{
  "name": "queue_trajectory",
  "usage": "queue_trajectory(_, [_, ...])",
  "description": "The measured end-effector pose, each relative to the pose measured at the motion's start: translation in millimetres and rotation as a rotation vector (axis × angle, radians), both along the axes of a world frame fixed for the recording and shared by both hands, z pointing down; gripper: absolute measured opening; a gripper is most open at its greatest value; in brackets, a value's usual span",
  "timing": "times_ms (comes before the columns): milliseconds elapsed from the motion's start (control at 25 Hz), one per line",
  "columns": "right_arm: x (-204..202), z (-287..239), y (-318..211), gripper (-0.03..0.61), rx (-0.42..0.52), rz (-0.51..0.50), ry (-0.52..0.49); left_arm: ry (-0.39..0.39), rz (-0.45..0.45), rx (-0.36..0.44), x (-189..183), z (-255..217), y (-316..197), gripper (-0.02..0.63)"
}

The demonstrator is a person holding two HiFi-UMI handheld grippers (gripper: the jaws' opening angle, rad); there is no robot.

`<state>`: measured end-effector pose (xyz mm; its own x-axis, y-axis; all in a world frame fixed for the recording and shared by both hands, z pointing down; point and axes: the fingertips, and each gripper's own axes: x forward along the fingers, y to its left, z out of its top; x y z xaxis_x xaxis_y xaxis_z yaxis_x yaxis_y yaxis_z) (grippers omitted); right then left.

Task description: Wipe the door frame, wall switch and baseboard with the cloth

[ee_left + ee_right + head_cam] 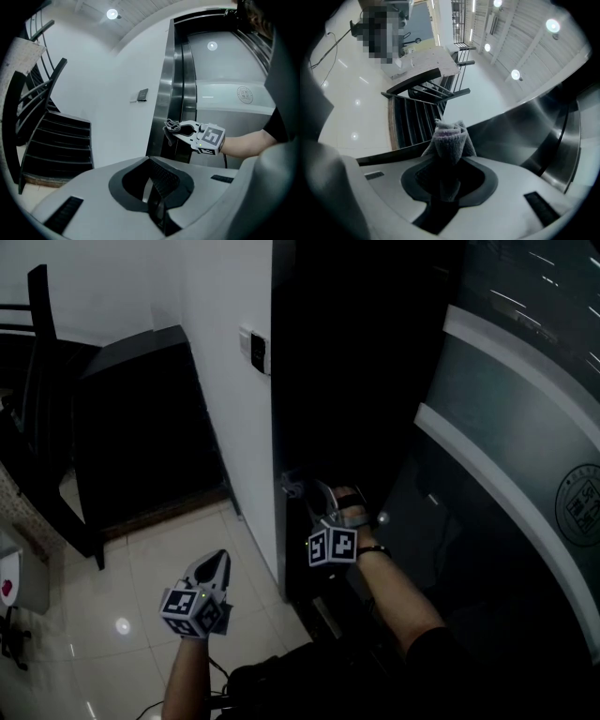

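My right gripper (302,491) is shut on a bunched grey cloth (292,486) and holds it against the dark metal door frame (286,427), low down near the floor. In the right gripper view the cloth (450,139) sticks up out of the jaws, with the shiny frame (525,126) just behind it. The left gripper view shows that gripper (177,127), its cloth (171,126) and the frame (166,93). A small wall switch (255,350) sits higher on the white wall, also the switch (139,95). My left gripper (217,561) hovers over the floor tiles, shut and holding nothing.
A black staircase (131,427) stands left of the white wall, with a dark chair frame (42,409) nearer me. Pale glossy floor tiles (141,587) lie below my left gripper. A grey metal door with a round emblem (581,502) fills the right side. Cables trail at the bottom.
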<state>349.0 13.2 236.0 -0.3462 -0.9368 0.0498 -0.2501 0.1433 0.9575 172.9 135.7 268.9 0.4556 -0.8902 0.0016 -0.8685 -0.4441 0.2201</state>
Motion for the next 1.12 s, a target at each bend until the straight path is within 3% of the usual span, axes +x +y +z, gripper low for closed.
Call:
queue_trajectory(600, [2, 100, 0, 0.092, -0.185, 0.015, 0.070, -0.004, -0.018, -0.032, -6, 15, -3, 0.000])
queue_trajectory(800, [0, 100, 1, 0.092, -0.189, -0.006, 0.072, 0.005, -0.022, -0.032, -4, 18, -8, 0.002])
queue_trajectory(920, [-4, 61, 20, 0.092, -0.112, -0.058, 0.035, 0.017, -0.021, -0.030, -5, 18, -7, 0.002])
queue_trajectory(1120, [14, -73, 27, 0.092, 0.144, -0.066, -0.043, 0.045, -0.007, -0.014, 0, 12, -19, 0.002])
